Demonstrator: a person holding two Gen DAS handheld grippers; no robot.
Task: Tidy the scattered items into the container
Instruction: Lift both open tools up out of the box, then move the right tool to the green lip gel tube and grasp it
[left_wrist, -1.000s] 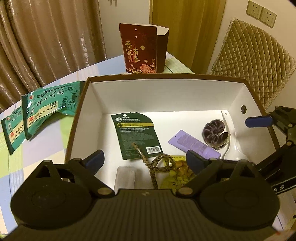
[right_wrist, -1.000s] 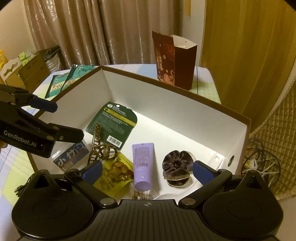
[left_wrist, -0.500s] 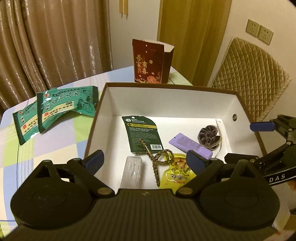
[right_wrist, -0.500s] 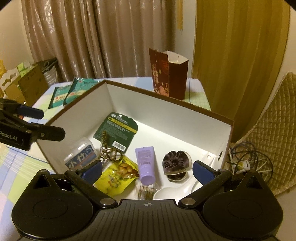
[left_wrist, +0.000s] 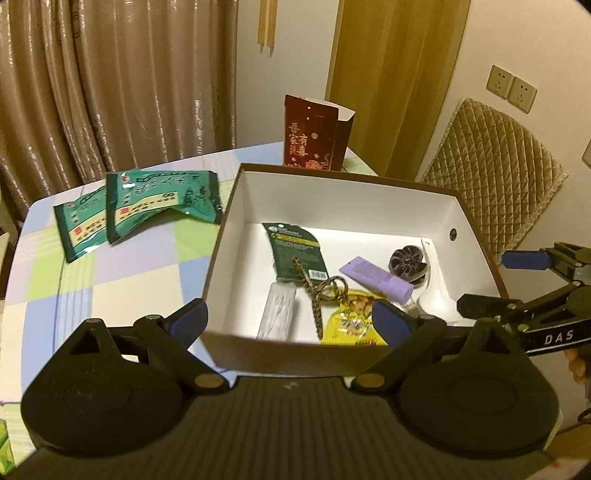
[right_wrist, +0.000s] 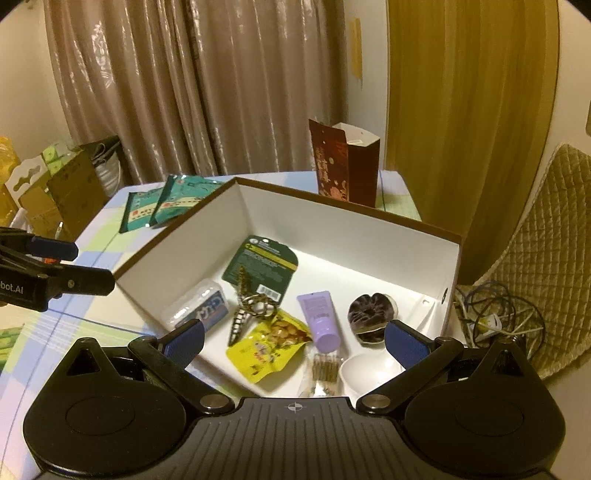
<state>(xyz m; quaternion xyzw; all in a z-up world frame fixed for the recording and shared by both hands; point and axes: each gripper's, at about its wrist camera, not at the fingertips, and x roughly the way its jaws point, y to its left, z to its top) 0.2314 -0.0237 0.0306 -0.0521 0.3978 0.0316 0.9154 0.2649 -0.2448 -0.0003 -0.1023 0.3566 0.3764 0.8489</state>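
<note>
While my left gripper (left_wrist: 290, 319) and right gripper (right_wrist: 293, 338) both hang spread wide and empty above the near rim, I see the white box (left_wrist: 343, 199) holding the purple tube (left_wrist: 375, 277), yellow snack pouch (right_wrist: 269, 347) and dark mask sachet (left_wrist: 297, 249); two green packets (left_wrist: 147, 208) lie on the table (left_wrist: 122, 280) beside it.

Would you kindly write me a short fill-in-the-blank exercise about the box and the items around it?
1. The purple tube lies inside the white-lined ____.
2. The two green packets lie on the table, ____ the box.
3. The jaws of the left gripper and the right gripper are ____, holding nothing.
4. The dark red carton stands ____ behind the box.

Missing words: box; outside; open; upright
</note>
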